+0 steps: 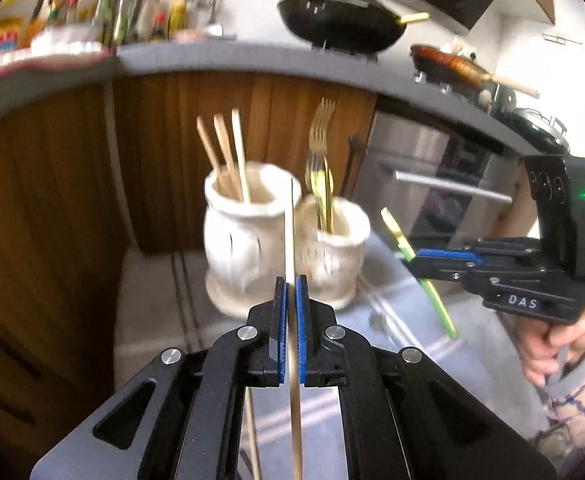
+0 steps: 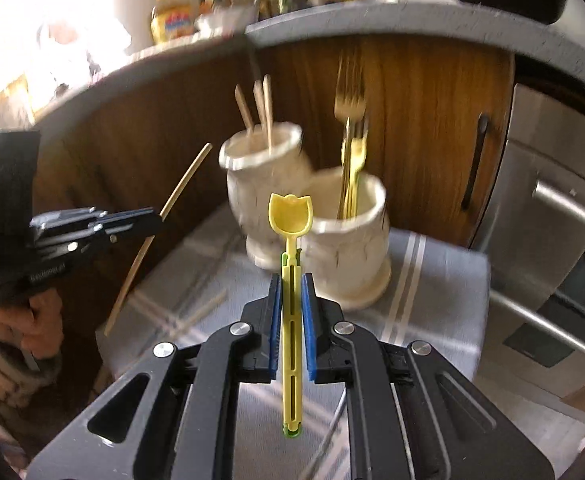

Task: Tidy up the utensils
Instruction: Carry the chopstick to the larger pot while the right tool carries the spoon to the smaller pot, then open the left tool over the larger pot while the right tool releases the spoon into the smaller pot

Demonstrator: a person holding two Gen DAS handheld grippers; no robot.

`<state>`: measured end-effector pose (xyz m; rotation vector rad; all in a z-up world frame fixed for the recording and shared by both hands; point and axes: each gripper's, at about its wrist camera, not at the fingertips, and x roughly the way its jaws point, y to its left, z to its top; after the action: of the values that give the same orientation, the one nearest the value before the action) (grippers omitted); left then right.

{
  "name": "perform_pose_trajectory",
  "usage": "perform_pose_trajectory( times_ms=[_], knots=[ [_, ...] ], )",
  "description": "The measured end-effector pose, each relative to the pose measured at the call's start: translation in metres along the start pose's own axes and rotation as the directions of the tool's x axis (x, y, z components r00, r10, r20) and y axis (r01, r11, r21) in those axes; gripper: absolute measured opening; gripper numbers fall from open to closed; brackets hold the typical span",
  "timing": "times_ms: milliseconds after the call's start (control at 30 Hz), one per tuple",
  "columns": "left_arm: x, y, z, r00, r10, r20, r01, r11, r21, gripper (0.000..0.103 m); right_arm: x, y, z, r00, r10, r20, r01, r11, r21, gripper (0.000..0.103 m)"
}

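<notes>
My left gripper (image 1: 291, 280) is shut on a thin wooden chopstick (image 1: 291, 236) that points up in front of two white ceramic holders. The left holder (image 1: 240, 236) has three wooden chopsticks (image 1: 228, 152); the right holder (image 1: 334, 248) has gold forks (image 1: 321, 168). My right gripper (image 2: 291, 280) is shut on a yellow and green plastic spoon (image 2: 290, 216), held before the fork holder (image 2: 348, 240). The chopstick holder (image 2: 260, 176) stands behind it. The right gripper also shows in the left wrist view (image 1: 424, 258), and the left gripper in the right wrist view (image 2: 156, 216).
The holders stand on a grey striped cloth (image 1: 392, 312) on a small table. Loose chopsticks (image 2: 196, 312) lie on the cloth. Behind are wooden cabinets (image 1: 52, 200), a counter with bottles (image 1: 104, 12), a black wok (image 1: 340, 20) and a steel oven (image 2: 552, 240).
</notes>
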<state>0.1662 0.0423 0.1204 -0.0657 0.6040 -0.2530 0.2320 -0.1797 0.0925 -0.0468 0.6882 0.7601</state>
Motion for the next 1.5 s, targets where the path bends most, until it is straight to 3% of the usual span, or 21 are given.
perform_pose_trajectory(
  times_ms=[167,300,633,867,1000,1100,1300,1500],
  knots=[
    [-0.001,0.005,0.026,0.994,-0.008,0.113,0.010,1.000,-0.017,0.004,-0.001,-0.007,0.026,0.994,-0.001,0.111,-0.003,0.999,0.039,0.010],
    [0.004,0.009,0.056,0.978,0.008,0.206,-0.003,1.000,-0.023,0.004,0.005,-0.015,0.041,0.984,-0.014,0.179,0.004,0.998,0.061,0.010],
    [0.030,0.016,0.110,0.900,0.043,0.433,-0.041,0.999,-0.013,0.004,0.034,-0.032,0.069,0.955,-0.048,0.292,0.018,0.995,0.103,0.010],
    [0.057,0.030,0.100,0.857,0.086,0.507,-0.066,0.996,-0.057,0.005,0.048,-0.039,0.064,0.935,-0.065,0.348,0.030,0.994,0.107,0.010],
    [0.071,0.032,0.080,0.847,0.144,0.511,-0.121,0.990,-0.078,0.005,0.054,-0.039,0.055,0.927,-0.078,0.368,0.046,0.994,0.097,0.010],
    [0.078,0.032,0.068,0.850,0.160,0.502,-0.137,0.987,-0.082,0.005,0.060,-0.037,0.049,0.929,-0.088,0.359,0.059,0.994,0.092,0.010],
    [0.090,0.030,0.043,0.881,0.167,0.443,-0.158,0.986,-0.057,0.005,0.072,-0.028,0.034,0.951,-0.107,0.291,0.097,0.994,0.050,0.010],
    [0.102,0.032,0.041,0.921,0.185,0.343,-0.178,0.983,-0.052,0.005,0.082,-0.022,0.028,0.966,-0.140,0.216,0.141,0.990,0.011,0.010]
  ],
)
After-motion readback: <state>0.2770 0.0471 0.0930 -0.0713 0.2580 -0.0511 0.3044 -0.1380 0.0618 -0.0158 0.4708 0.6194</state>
